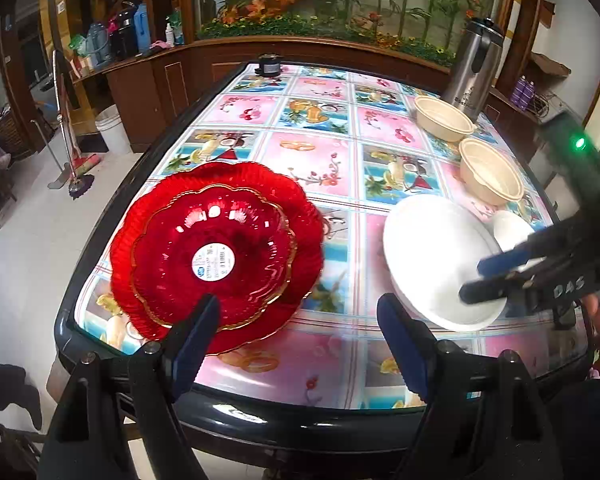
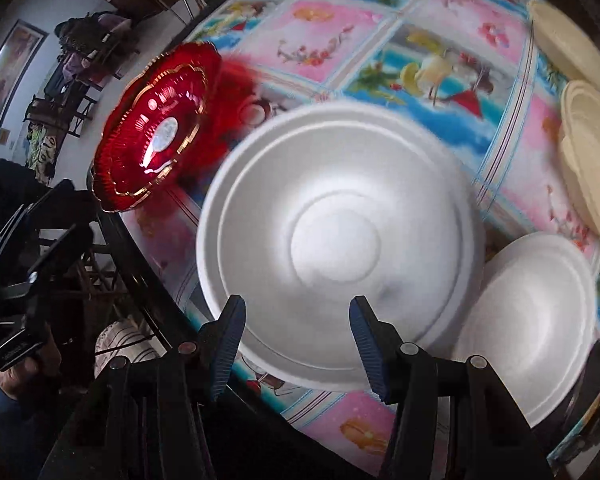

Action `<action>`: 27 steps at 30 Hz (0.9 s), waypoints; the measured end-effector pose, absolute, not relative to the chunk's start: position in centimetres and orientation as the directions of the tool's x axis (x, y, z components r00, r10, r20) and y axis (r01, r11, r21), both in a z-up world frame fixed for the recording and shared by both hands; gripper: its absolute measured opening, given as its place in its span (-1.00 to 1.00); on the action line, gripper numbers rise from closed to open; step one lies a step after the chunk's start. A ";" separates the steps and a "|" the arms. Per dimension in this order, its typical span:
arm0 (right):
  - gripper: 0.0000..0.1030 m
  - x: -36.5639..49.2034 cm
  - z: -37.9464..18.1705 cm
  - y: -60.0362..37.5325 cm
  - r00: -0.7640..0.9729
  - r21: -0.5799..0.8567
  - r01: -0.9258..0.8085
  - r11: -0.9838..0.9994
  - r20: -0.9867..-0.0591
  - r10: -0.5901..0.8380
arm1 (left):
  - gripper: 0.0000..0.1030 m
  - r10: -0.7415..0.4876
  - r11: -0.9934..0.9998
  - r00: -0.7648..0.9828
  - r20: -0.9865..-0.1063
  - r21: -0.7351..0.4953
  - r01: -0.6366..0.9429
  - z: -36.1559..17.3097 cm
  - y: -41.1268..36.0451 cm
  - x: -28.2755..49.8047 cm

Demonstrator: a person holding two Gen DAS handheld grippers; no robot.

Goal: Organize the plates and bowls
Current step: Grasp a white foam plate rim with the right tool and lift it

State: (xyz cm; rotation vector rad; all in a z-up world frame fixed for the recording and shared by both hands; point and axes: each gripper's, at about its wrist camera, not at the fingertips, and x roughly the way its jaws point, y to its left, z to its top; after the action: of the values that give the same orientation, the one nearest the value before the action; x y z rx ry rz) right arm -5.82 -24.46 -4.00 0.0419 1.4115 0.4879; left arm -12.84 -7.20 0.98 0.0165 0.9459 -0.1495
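Note:
Two red glass plates [image 1: 216,256] lie stacked at the table's near left, the smaller gold-rimmed one on top; they also show in the right wrist view [image 2: 152,128]. A large white foam plate [image 1: 432,256] lies at the near right, with a smaller white foam plate [image 1: 508,228] beside it. Two beige bowls [image 1: 444,114] [image 1: 490,176] sit farther right. My left gripper [image 1: 300,312] is open, just in front of the red plates. My right gripper [image 2: 298,320] is open over the near rim of the large white plate [image 2: 340,240]; the small white plate [image 2: 528,312] lies to its right.
A steel thermos jug [image 1: 474,66] stands at the far right of the table [image 1: 320,148], a small black object [image 1: 269,65] at its far edge. A wooden cabinet [image 1: 160,76] and a white bucket [image 1: 110,128] stand to the left. The table's dark rim [image 1: 284,412] is near.

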 end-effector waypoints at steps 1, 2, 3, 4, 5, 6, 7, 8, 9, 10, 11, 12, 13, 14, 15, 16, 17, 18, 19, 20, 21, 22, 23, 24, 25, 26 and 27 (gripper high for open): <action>0.14 -5.7 -3.5 -24.8 0.099 0.309 -0.300 0.902 -0.931 0.352 | 0.55 -0.123 0.989 0.573 -0.810 -0.052 0.138 0.9 -7.4 -12.8; 0.14 -5.6 -3.1 -25.0 0.115 0.314 -0.294 0.903 -0.926 0.359 | 0.55 -0.124 0.989 0.572 -0.811 -0.053 0.140 0.9 -7.5 -12.8; 0.14 -5.6 -2.8 -25.5 0.123 0.323 -0.284 0.903 -0.921 0.369 | 0.55 -0.127 0.988 0.572 -0.811 -0.053 0.143 0.8 -7.7 -12.7; 0.14 -5.7 -2.6 -25.9 0.129 0.331 -0.273 0.903 -0.918 0.376 | 0.55 -0.128 0.988 0.571 -0.811 -0.054 0.146 0.8 -7.8 -12.7; 0.14 -6.0 -2.5 -26.6 0.134 0.340 -0.262 0.903 -0.914 0.383 | 0.55 -0.130 0.988 0.571 -0.811 -0.054 0.148 0.9 -7.9 -12.7; 0.14 -6.3 -2.5 -27.0 0.137 0.347 -0.254 0.903 -0.911 0.389 | 0.55 -0.131 0.987 0.571 -0.811 -0.054 0.150 0.9 -8.0 -12.7; 0.14 -6.5 -2.6 -27.4 0.138 0.354 -0.244 0.903 -0.909 0.393 | 0.55 -0.132 0.987 0.569 -0.812 -0.054 0.151 0.8 -8.1 -12.7; 0.14 -6.6 -3.0 -27.2 0.141 0.356 -0.237 0.904 -0.908 0.394 | 0.55 -0.132 0.987 0.566 -0.813 -0.055 0.152 0.8 -8.2 -12.6; 0.14 -7.0 -3.1 -27.8 0.144 0.361 -0.226 0.905 -0.906 0.398 | 0.55 -0.134 0.987 0.565 -0.814 -0.056 0.153 0.8 -8.3 -12.7; 0.14 -7.2 -3.2 -28.4 0.145 0.367 -0.215 0.905 -0.904 0.401 | 0.55 -0.135 0.986 0.563 -0.815 -0.058 0.154 0.7 -8.4 -12.6; 0.14 -7.4 -3.4 -29.0 0.144 0.373 -0.202 0.905 -0.903 0.404 | 0.55 -0.137 0.986 0.561 -0.816 -0.059 0.155 0.7 -8.6 -12.6; 0.14 -7.6 -3.5 -29.5 0.146 0.377 -0.190 0.907 -0.902 0.406 | 0.55 -0.139 0.986 0.560 -0.817 -0.061 0.156 0.6 -8.7 -12.5; 0.14 -7.8 -3.7 -29.9 0.148 0.380 -0.177 0.908 -0.902 0.406 | 0.55 -0.142 0.985 0.557 -0.818 -0.063 0.159 0.6 -8.9 -12.4; 0.14 -8.0 -3.8 -30.3 0.148 0.384 -0.167 0.908 -0.901 0.408 | 0.55 -0.144 0.985 0.556 -0.819 -0.063 0.162 0.6 -9.1 -12.3; 0.14 -8.2 -4.0 -30.7 0.143 0.392 -0.158 0.906 -0.899 0.414 | 0.55 -0.147 0.984 0.553 -0.820 -0.064 0.167 0.5 -9.3 -12.3; 0.14 -8.3 -4.2 -30.9 0.137 0.400 -0.150 0.904 -0.897 0.420 | 0.55 -0.150 0.983 0.550 -0.821 -0.064 0.173 0.5 -9.6 -12.2; 0.14 -8.4 -4.4 -31.1 0.131 0.407 -0.144 0.902 -0.896 0.425 | 0.55 -0.152 0.982 0.549 -0.822 -0.063 0.178 0.5 -9.8 -12.2; 0.13 -8.6 -4.7 -31.3 0.122 0.418 -0.136 0.898 -0.893 0.434 | 0.55 -0.155 0.981 0.546 -0.823 -0.061 0.187 0.4 -10.2 -12.1; 0.13 -8.8 -4.9 -31.5 0.112 0.430 -0.130 0.893 -0.889 0.444 | 0.55 -0.157 0.980 0.545 -0.824 -0.060 0.191 0.4 -10.4 -12.1; 0.13 -9.0 -5.2 -31.7 0.100 0.437 -0.128 0.890 -0.887 0.450 | 0.55 -0.159 0.979 0.543 -0.824 -0.060 0.196 0.4 -10.6 -12.1; 0.13 -9.2 -5.4 -31.9 0.093 0.438 -0.127 0.890 -0.888 0.450 | 0.55 -0.160 0.978 0.542 -0.825 -0.060 0.198 0.3 -10.7 -12.0; 0.13 -9.3 -5.6 -32.1 0.086 0.435 -0.125 0.892 -0.891 0.447 | 0.55 -0.160 0.978 0.541 -0.826 -0.059 0.199 0.3 -10.8 -12.0; 0.13 -9.4 -5.9 -32.4 0.082 0.432 -0.119 0.894 -0.893 0.442 | 0.55 -0.160 0.978 0.541 -0.826 -0.059 0.199 0.3 -10.9 -12.0; 0.13 -9.3 -6.0 -32.6 0.082 0.433 -0.112 0.894 -0.893 0.443 | 0.55 -0.162 0.979 0.543 -0.824 -0.063 0.196 0.4 -10.9 -12.0; 0.13 -9.2 -6.1 -32.9 0.084 0.435 -0.105 0.894 -0.892 0.444 | 0.55 -0.164 0.979 0.543 -0.824 -0.068 0.193 0.4 -10.9 -12.0; 0.13 -9.0 -6.2 -33.1 0.092 0.431 -0.101 0.897 -0.893 0.440 | 0.55 -0.167 0.979 0.543 -0.823 -0.075 0.187 0.3 -10.8 -12.0; 0.13 -9.0 -6.2 -33.3 0.103 0.423 -0.098 0.901 -0.896 0.432 | 0.55 -0.172 0.980 0.541 -0.823 -0.088 0.177 0.3 -10.7 -11.9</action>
State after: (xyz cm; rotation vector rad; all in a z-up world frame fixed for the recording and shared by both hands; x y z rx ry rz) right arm -9.02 -33.31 -6.18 0.2846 1.4190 0.3985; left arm -11.92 -10.66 0.28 0.0065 0.9768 -0.2073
